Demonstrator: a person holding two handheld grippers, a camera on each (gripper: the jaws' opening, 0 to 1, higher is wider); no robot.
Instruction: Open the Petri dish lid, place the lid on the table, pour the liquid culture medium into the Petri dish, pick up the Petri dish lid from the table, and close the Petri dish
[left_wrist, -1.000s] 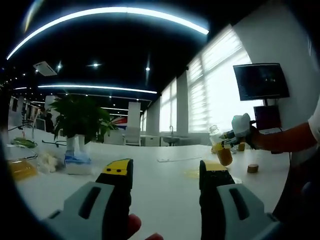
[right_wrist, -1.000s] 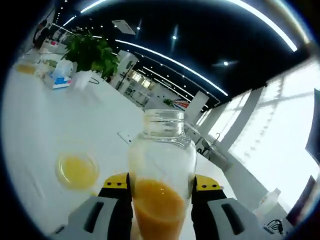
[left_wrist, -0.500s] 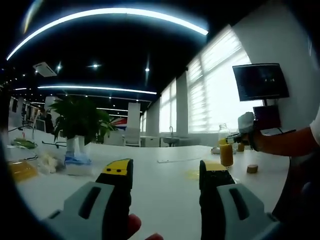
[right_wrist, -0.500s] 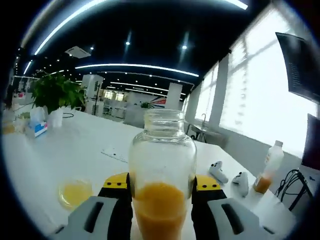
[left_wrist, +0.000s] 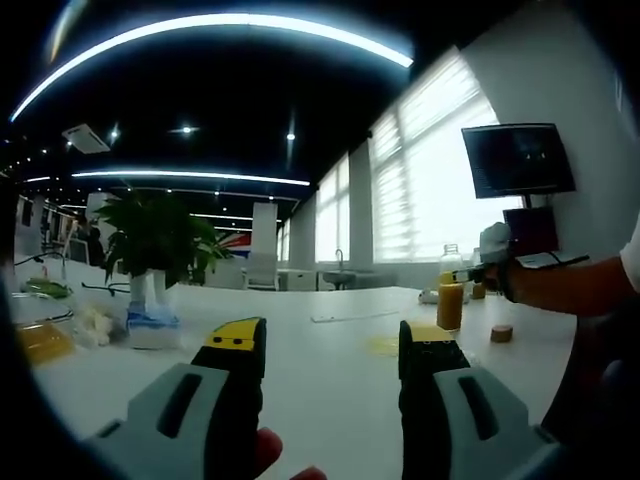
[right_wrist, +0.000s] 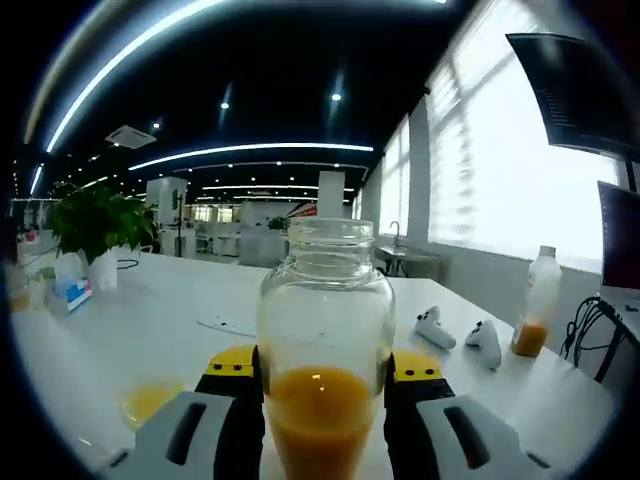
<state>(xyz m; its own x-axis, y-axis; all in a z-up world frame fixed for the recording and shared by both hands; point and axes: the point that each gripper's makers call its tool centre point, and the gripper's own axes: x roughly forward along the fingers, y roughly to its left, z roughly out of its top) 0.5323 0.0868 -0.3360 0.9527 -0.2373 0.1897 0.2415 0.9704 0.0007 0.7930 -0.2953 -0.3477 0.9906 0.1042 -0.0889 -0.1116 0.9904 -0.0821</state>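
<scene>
The right tool (right_wrist: 325, 380) clamps the glass jar (right_wrist: 325, 330) at mid-body: rigid, smooth, fragile, half full. The left tool (left_wrist: 330, 350) stands wide, empty.

Left gripper (left_wrist: 330, 345) agape, level; right gripper (right_wrist: 325, 368) clamped, upright.

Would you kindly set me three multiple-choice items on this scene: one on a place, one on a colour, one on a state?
1. Where is the Petri dish in the right gripper view?
A. lower left of the jar
B. beside the monitor
C. on the plant

2. What colour is the liquid in the glass jar?
A. blue
B. orange
C. clear

3. What is the left claw doing?
A. gripping the lid
B. open, holding nothing
C. gripping the jar

Answers: 1 A, it sits on the table there; 2 B, orange fills the jar's lower part; 3 B, its jaws stand apart around bare table.
</scene>
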